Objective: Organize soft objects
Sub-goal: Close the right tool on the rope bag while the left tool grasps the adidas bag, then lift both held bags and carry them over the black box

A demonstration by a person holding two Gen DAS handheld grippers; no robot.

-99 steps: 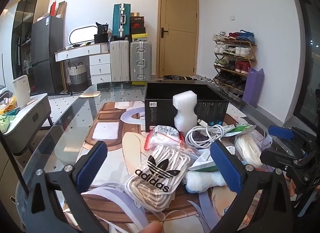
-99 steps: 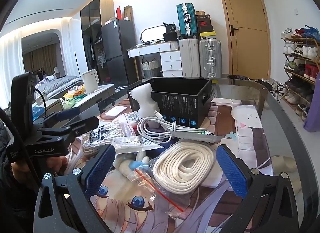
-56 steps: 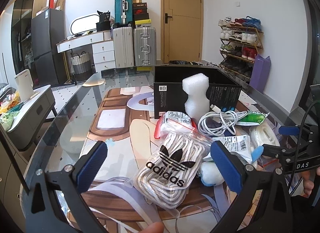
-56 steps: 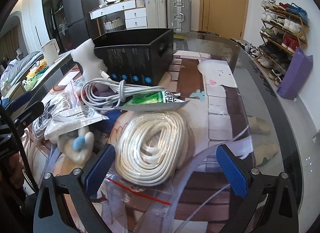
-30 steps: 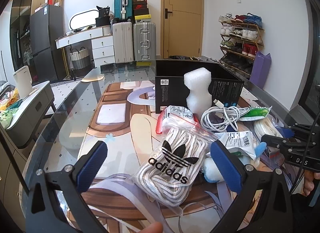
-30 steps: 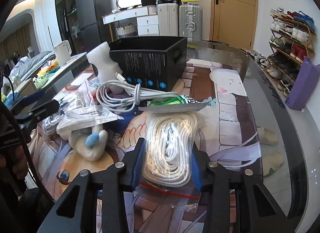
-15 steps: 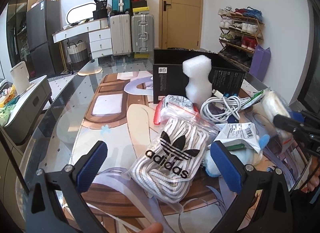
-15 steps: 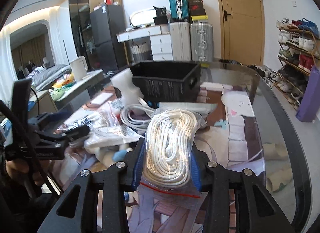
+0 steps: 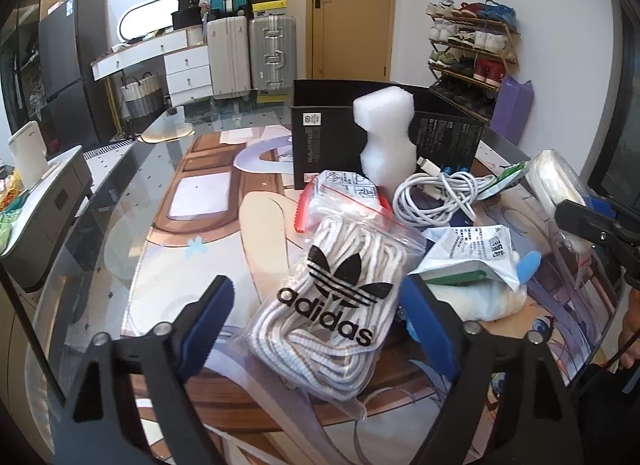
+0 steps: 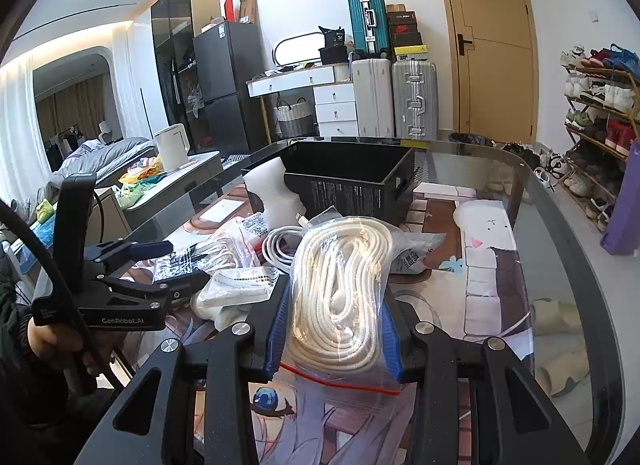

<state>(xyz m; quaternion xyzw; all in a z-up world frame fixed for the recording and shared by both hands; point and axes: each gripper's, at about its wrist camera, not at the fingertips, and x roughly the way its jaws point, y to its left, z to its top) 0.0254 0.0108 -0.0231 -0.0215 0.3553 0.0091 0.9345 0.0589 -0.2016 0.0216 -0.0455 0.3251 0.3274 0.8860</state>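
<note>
My right gripper (image 10: 334, 317) is shut on a clear zip bag of white rope (image 10: 340, 289) and holds it above the table; the bag also shows at the right edge of the left wrist view (image 9: 554, 181). My left gripper (image 9: 316, 321) is open, its fingers either side of the adidas bag of striped laces (image 9: 332, 305) lying on the table. Behind stand an open black box (image 9: 332, 137) (image 10: 352, 177), a white foam block (image 9: 384, 129), a coiled white cable (image 9: 436, 197) and a white plush under a paper packet (image 9: 472, 261).
The glass table (image 9: 120, 193) carries a printed mat. A small bagged packet (image 9: 344, 193) lies by the box. Suitcases, a dresser, a door and a shoe rack stand behind the table. A side cabinet with a kettle stands at the left.
My right gripper closed on the white rope bag and lifted it off the table, towards the black box. My left gripper stayed open over the adidas bag.
</note>
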